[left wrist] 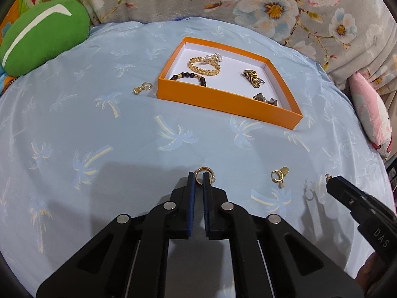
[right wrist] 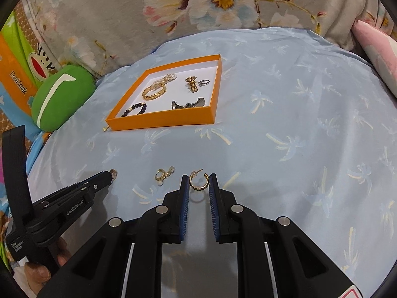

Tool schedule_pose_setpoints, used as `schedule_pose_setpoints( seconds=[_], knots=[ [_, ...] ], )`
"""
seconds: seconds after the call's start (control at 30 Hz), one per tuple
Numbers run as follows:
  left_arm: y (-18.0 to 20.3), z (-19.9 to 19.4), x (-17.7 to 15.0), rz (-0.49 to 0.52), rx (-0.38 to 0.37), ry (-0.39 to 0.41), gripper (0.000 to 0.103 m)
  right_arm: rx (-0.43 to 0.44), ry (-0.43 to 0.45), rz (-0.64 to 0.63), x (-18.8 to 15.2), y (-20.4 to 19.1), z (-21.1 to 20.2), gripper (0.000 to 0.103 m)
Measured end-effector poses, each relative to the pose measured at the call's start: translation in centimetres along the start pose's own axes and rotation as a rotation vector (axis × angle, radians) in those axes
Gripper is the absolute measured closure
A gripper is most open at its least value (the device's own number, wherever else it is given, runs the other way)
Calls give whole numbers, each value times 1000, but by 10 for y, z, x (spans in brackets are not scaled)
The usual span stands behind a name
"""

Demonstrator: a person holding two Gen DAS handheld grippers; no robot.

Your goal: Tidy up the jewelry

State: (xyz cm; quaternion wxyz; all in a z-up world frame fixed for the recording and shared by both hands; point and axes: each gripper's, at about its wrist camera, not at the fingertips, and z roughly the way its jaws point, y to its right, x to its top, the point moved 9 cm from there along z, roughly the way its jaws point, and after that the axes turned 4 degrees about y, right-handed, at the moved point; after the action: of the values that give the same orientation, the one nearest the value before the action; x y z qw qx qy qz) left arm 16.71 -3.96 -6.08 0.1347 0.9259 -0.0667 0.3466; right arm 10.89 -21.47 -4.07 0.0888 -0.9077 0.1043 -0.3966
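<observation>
Our left hand-held gripper (left wrist: 198,177) pinches a gold hoop earring (left wrist: 204,172); our right hand-held gripper (right wrist: 199,181) pinches a gold half-hoop earring (right wrist: 198,182) above the bed (right wrist: 285,124).

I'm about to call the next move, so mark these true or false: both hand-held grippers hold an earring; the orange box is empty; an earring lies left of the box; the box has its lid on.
1. Both hand-held grippers hold an earring. True: the left hand-held gripper pinches a gold hoop earring, and the right hand-held gripper grips a gold half-hoop earring.
2. The orange box is empty. False: it holds bracelets and rings.
3. An earring lies left of the box. True.
4. The box has its lid on. False: it is open.
</observation>
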Motion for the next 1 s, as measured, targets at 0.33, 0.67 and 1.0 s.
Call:
schedule_pose_setpoints(
  seconds=[0.33,0.67,1.0],
  knots=[
    [-17,-31,20,-35,-1,56,98,41,32,-11,14,-9,-8,88],
    [0,-26,98,24,-20,147,98,74,83,-56,86,-24,23,88],
    [33,47,153,69,-47,134,98,55,45,-95,129,-31,100,88]
  ],
)
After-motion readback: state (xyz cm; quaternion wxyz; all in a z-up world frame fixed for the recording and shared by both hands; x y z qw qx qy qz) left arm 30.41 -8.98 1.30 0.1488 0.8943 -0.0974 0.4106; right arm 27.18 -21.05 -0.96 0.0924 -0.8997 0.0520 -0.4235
